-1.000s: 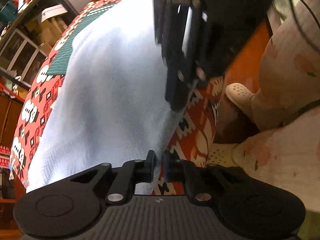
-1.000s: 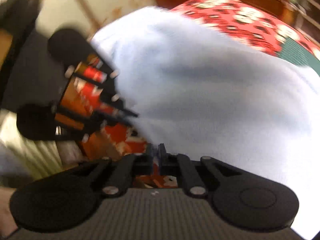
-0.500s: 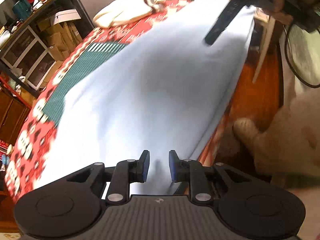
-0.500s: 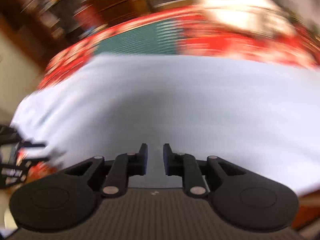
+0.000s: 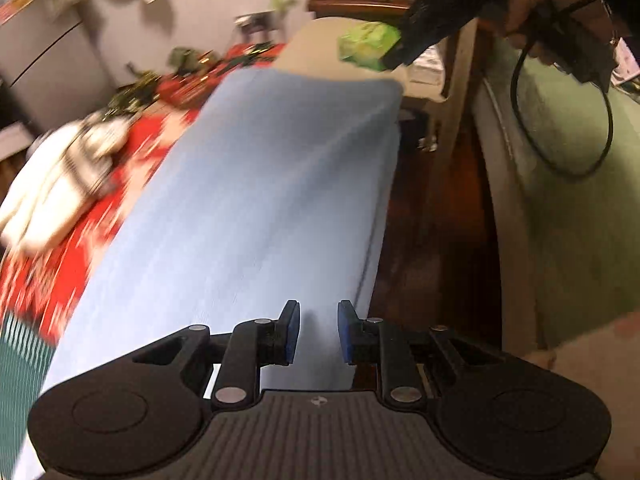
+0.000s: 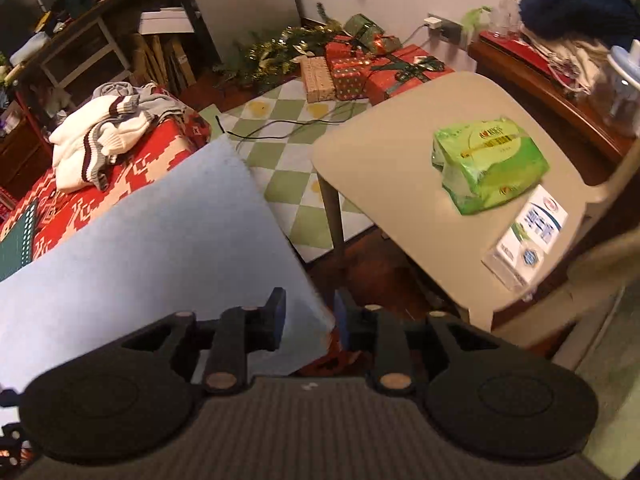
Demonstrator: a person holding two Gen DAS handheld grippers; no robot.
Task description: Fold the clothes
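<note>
Light-blue fleece cloth (image 5: 256, 208) lies flat and smooth on the red patterned table cover (image 6: 132, 168), filling the lower left of both views, its long edge hanging over the table side. Left gripper (image 5: 318, 332) at bottom centre: tongs apart, nothing between them, hovering over the near end. Right gripper (image 6: 308, 316) at bottom centre: tongs apart too, empty, straddling the cloth's corner without pinching it. Step, as a guess: between grips, either spread ready for a fold or a fold just laid. Any next fold calls for both tongs closing on matching corners. Farther, left of frame: white knitted sweater with dark stripes (image 6: 96, 140) heaped on the cover. Upper right: beige chair seat (image 6: 392, 184) carrying a green plastic packet (image 6: 488, 168).
</note>
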